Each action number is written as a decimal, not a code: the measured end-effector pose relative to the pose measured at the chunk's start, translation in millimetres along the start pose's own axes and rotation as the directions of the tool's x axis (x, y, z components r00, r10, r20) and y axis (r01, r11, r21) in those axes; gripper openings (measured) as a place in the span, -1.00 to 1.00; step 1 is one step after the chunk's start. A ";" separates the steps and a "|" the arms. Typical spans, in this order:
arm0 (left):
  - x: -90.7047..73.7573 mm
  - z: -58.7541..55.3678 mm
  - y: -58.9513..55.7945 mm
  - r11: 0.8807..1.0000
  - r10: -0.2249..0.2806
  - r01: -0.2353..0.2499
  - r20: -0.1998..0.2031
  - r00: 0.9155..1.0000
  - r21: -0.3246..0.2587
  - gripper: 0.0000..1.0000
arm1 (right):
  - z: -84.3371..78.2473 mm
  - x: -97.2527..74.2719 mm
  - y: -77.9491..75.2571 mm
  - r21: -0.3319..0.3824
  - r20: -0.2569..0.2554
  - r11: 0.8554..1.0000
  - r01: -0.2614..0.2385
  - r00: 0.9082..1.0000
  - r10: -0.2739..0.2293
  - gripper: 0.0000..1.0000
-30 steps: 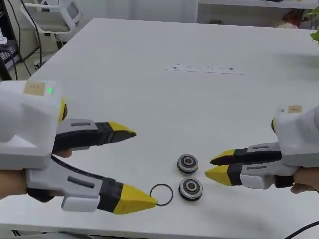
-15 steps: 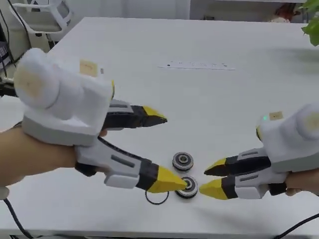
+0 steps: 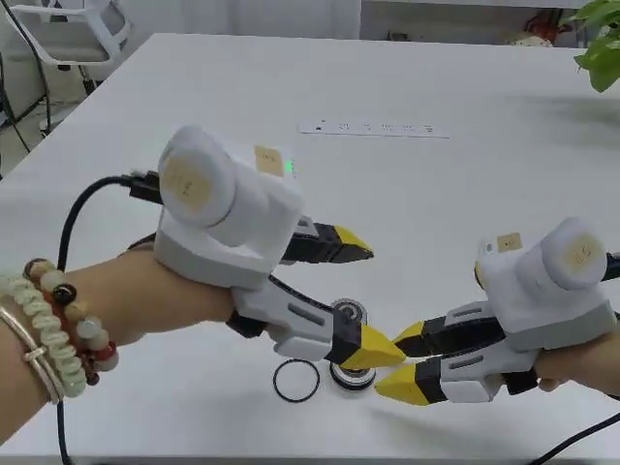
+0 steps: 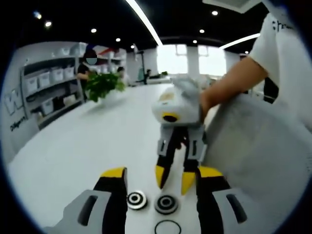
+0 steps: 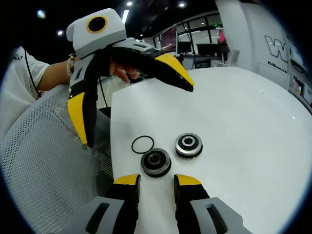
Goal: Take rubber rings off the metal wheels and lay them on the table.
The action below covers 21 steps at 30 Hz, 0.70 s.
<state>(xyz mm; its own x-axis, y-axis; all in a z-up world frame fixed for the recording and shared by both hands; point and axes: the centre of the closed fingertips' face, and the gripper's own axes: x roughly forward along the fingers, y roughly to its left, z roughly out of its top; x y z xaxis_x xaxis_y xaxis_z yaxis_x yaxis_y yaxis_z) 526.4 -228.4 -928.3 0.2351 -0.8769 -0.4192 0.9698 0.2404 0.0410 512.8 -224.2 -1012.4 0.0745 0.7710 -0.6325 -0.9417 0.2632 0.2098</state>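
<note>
Surface: white matt table top (image 3: 242, 97), w/ a long white power strip (image 3: 373, 128) laid flat on the far side
Room: grey office chair (image 3: 82, 24) seen at the table's far left corner, green leafy plant (image 3: 599, 44) at far right; wall shelves w/ storage bins (image 4: 44, 87) and ceiling lights seen in left gripper view
Changed vs 1 s ago: left gripper (image 3: 386, 305) was left of the ring then; its lower jaw tip is now laid across the near wheel. Right gripper (image 3: 392, 360) was well apart from the wheels then, now brought in just beside the near one. Ring and wheels are placed as before
Task things: near round metal wheel (image 5: 156, 162) and far round metal wheel (image 5: 188, 145) are side by side, almost touching; thin black rubber ring (image 5: 143, 144) is loose on the table just beside the near wheel
Axis: all three are laid flat, wheel hubs faced up; round, so no long axis. Wheel pair is lined up away from the person in head view
Left jaws: spread wide, nothing held
Right jaws: parted a little, nothing held, tips aimed at the near wheel
</note>
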 end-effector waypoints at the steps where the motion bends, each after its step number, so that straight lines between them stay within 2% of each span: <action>1: -1.4 -6.0 -0.1 1.000 0.008 -0.008 0.004 1.000 -0.019 0.11 | 0.3 0.6 0.7 0.002 0.003 1.000 -0.005 1.000 0.005 -0.50; 4: -3.0 -19.9 -0.4 1.000 0.017 -0.017 -0.014 1.000 -0.019 0.06 | 0.7 1.8 0.8 0.002 0.007 1.000 -0.005 1.000 0.005 -0.51; 5: -4.0 -28.7 -1.0 1.000 0.011 -0.011 -0.038 0.999 -0.003 0.03 | 1.0 2.2 0.6 0.001 0.008 1.000 -0.005 1.000 0.005 -0.51; 6: -4.2 -34.7 -0.4 1.000 0.010 -0.010 -0.054 0.998 -0.011 -0.03 | 0.7 2.9 0.6 0.002 0.008 1.000 -0.005 1.000 0.005 -0.52; 7: -4.6 -42.8 1.9 0.998 0.022 -0.026 -0.070 0.997 -0.049 -0.09 | 0.4 3.5 0.5 0.003 0.007 1.000 -0.004 1.000 0.004 -0.51; 8: -4.0 -46.4 3.1 0.996 0.027 -0.033 -0.069 0.997 -0.080 -0.15 | 0.6 4.4 1.1 0.000 0.006 1.000 -0.003 1.000 0.003 -0.52; 10: -1.0 -48.4 3.0 0.997 0.035 -0.040 -0.068 0.997 -0.070 -0.21 | -2.4 6.4 1.1 -0.007 -0.012 1.000 0.003 1.000 -0.003 -0.52; 12: 2.4 -51.7 0.2 0.999 0.027 -0.031 -0.085 0.996 -0.045 -0.25 | -4.5 7.6 1.2 -0.017 -0.023 1.000 0.007 1.000 -0.008 -0.52; 15: 8.5 -55.9 -3.7 0.999 0.019 -0.022 -0.098 0.995 -0.028 -0.34 | -3.6 8.2 2.2 -0.018 -0.020 1.000 0.005 1.000 -0.005 -0.53; 16: 10.2 -58.2 -4.6 0.999 0.016 -0.019 -0.108 0.994 -0.030 -0.38 | -3.4 8.7 2.1 -0.016 -0.018 1.000 0.004 1.000 -0.005 -0.53; 18: 12.3 -67.6 -3.7 0.999 0.026 -0.029 -0.157 0.987 -0.017 -0.51 | -3.4 9.9 3.1 -0.020 -0.019 1.000 0.003 1.000 -0.004 -0.53; 21: 16.3 -68.2 -5.3 0.999 0.017 -0.022 -0.154 0.988 -0.025 -0.56 | -2.8 11.0 3.7 -0.039 -0.022 0.999 0.004 1.000 -0.005 -0.55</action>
<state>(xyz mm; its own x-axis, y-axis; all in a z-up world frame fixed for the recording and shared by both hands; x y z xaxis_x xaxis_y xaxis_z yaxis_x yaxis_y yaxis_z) 520.7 -215.6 -997.2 0.2391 -0.7979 -0.5534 0.9626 0.2697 0.0270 509.3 -216.3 -1020.7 0.0719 0.7568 -0.6497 -0.9533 0.2436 0.1783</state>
